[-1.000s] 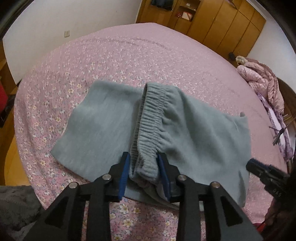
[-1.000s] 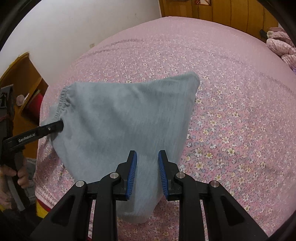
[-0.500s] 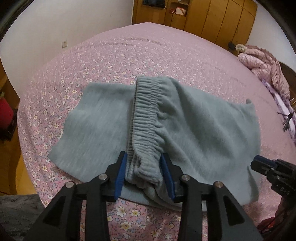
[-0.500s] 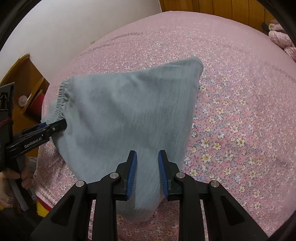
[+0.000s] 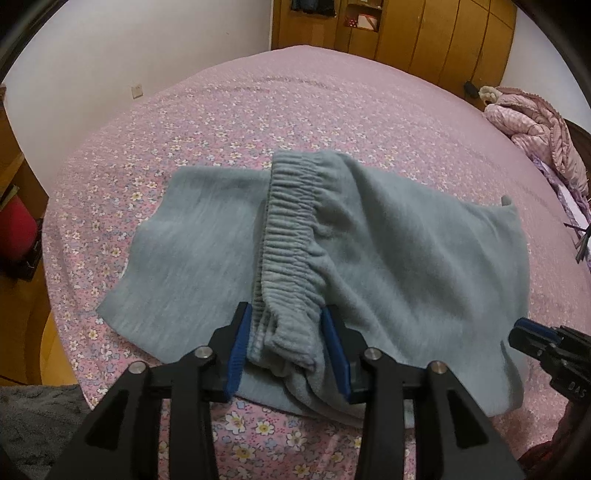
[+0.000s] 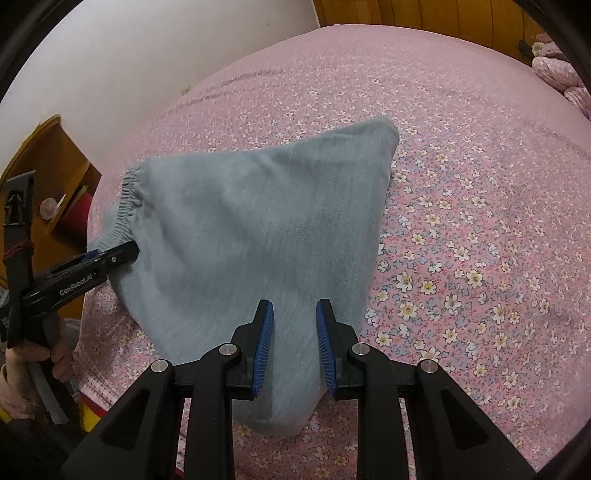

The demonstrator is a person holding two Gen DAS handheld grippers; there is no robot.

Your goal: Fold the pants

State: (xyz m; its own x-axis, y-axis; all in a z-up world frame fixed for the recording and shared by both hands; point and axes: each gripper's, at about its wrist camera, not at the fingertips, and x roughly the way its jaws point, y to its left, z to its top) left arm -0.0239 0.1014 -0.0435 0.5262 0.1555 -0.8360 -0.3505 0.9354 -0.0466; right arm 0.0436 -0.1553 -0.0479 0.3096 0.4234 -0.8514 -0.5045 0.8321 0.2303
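1. Grey pants [image 5: 388,236]: mid-bed [image 5: 295,96], waistband half doubled over the legs
2. Left claw [image 5: 286,343]: pinching the bunched waistband [image 5: 291,236]
3. Right claw [image 6: 293,343]: narrowly parted, cloth between the pads
4. Status: fold begun; laying flat and further folds remain, I judge

pants [image 5: 369,236] on bed [image 5: 258,110], wardrobe [image 5: 424,33] behind
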